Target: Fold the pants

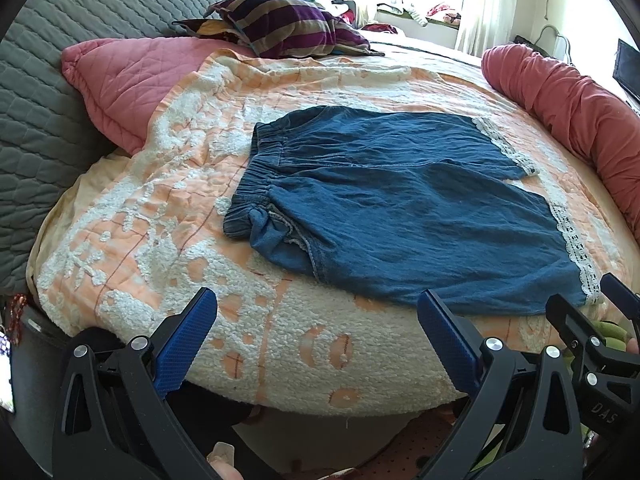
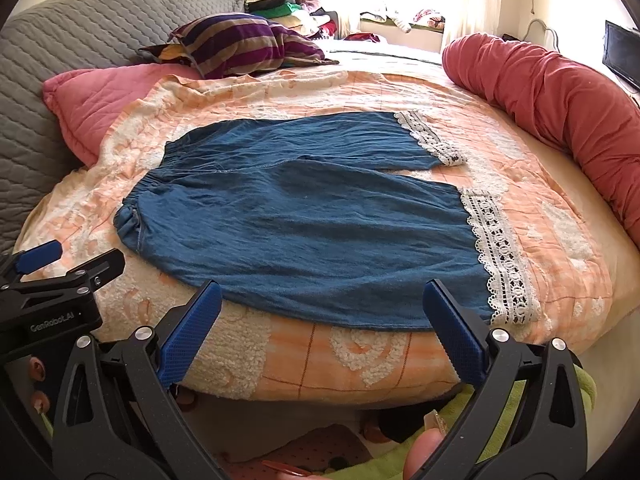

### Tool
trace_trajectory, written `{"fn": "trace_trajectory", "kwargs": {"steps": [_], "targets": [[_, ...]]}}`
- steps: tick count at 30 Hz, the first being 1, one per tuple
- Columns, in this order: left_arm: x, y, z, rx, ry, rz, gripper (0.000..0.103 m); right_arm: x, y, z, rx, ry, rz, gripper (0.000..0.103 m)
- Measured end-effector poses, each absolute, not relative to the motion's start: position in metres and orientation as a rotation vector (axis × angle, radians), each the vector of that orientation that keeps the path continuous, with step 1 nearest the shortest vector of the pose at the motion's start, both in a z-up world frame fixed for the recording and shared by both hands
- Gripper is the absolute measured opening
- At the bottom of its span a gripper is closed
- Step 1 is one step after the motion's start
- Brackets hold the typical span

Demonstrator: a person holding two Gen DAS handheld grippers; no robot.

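Blue denim pants (image 1: 400, 204) with white lace hems (image 1: 576, 248) lie spread flat on the orange and white bedspread (image 1: 192, 184), waistband to the left, legs to the right. They also show in the right wrist view (image 2: 312, 220), lace hem (image 2: 500, 256) at the right. My left gripper (image 1: 316, 300) is open and empty, hovering over the bed's near edge in front of the pants. My right gripper (image 2: 320, 292) is open and empty, just short of the near leg's edge. Each gripper shows at the other view's edge, the right one (image 1: 592, 320) and the left one (image 2: 68, 264).
A pink pillow (image 1: 128, 80) and a striped pillow (image 1: 288, 24) lie at the back left against a grey quilted headboard (image 1: 60, 60). A red bolster (image 1: 580, 108) runs along the right side. Piled clothes sit by the window (image 2: 304, 12).
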State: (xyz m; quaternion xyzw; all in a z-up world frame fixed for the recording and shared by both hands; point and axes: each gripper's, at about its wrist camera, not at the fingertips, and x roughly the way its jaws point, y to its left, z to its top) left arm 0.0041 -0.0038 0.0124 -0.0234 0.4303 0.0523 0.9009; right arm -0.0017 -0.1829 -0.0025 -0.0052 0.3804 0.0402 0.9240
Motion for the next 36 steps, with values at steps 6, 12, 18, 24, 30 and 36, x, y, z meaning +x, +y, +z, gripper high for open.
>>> {"fn": "trace_trajectory", "kwargs": {"steps": [6, 12, 18, 24, 30, 36], "targets": [[0.003, 0.000, 0.013, -0.053, 0.883, 0.119, 0.099, 0.000, -0.181, -0.004, -0.014, 0.788, 0.090, 0.095], [0.006, 0.002, 0.012, -0.052, 0.888, 0.127, 0.099, 0.003, -0.185, -0.005, 0.003, 0.785, 0.103, 0.095], [0.009, 0.008, 0.011, -0.059, 0.882, 0.139, 0.099, 0.013, -0.189, -0.008, 0.047, 0.794, 0.144, 0.095], [0.017, 0.020, 0.015, -0.082, 0.865, 0.150, 0.099, 0.023, -0.185, -0.010, 0.038, 0.800, 0.166, 0.095], [0.030, 0.027, 0.016, -0.096, 0.865, 0.150, 0.099, 0.038, -0.182, -0.010, 0.034, 0.807, 0.175, 0.095], [0.050, 0.036, 0.012, -0.100, 0.877, 0.141, 0.099, 0.057, -0.176, -0.004, 0.007, 0.800, 0.199, 0.095]]}}
